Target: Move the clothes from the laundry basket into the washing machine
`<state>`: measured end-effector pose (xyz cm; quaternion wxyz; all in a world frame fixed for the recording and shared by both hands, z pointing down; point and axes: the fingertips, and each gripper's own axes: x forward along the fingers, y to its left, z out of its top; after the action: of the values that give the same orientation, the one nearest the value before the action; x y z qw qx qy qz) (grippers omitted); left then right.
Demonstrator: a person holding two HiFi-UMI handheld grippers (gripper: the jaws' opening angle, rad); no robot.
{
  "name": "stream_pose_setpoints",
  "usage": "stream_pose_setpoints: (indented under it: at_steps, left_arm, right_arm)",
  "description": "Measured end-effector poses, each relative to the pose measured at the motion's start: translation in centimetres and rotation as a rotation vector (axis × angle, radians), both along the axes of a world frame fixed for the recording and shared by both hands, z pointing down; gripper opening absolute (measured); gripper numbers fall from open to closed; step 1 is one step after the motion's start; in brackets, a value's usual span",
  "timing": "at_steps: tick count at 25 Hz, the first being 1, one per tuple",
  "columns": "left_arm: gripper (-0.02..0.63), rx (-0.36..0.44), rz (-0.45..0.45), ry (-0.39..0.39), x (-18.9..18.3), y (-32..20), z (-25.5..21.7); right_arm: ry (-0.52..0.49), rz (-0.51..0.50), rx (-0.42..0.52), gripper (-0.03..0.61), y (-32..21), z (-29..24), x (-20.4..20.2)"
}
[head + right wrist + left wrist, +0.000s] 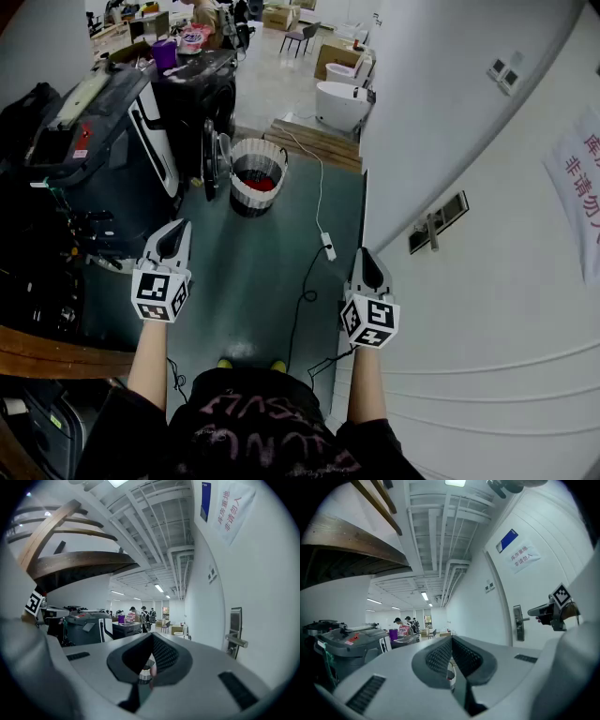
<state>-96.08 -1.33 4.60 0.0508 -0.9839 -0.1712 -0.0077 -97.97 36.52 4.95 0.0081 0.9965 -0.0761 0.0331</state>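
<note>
A round white laundry basket (257,175) stands on the floor ahead of me, with red clothes (260,184) inside. Just left of it sits the dark washing machine (199,112), its round door (215,165) swung open toward the basket. My left gripper (172,242) and right gripper (368,270) are both held level in front of me, well short of the basket. Both are shut with nothing between the jaws. In the left gripper view the shut left gripper (451,654) points down the room; the right gripper (151,656) does likewise in its own view.
Grey machines (84,159) line the left side. A white wall (469,216) with a door handle (437,222) runs along the right. A white cable with a power strip (327,246) lies on the floor. Wooden planks (314,141) and a white tub (341,103) lie beyond the basket. People (136,616) stand far off.
</note>
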Motion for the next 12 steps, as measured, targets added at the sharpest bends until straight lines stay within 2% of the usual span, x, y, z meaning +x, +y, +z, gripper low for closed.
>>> stream_pose_setpoints:
  at_steps: [12]
  left_arm:
    - [0.011, 0.002, 0.004, -0.004, -0.75, 0.0, 0.25]
  right_arm:
    - [0.007, 0.014, 0.024, 0.003, -0.3, -0.25, -0.18]
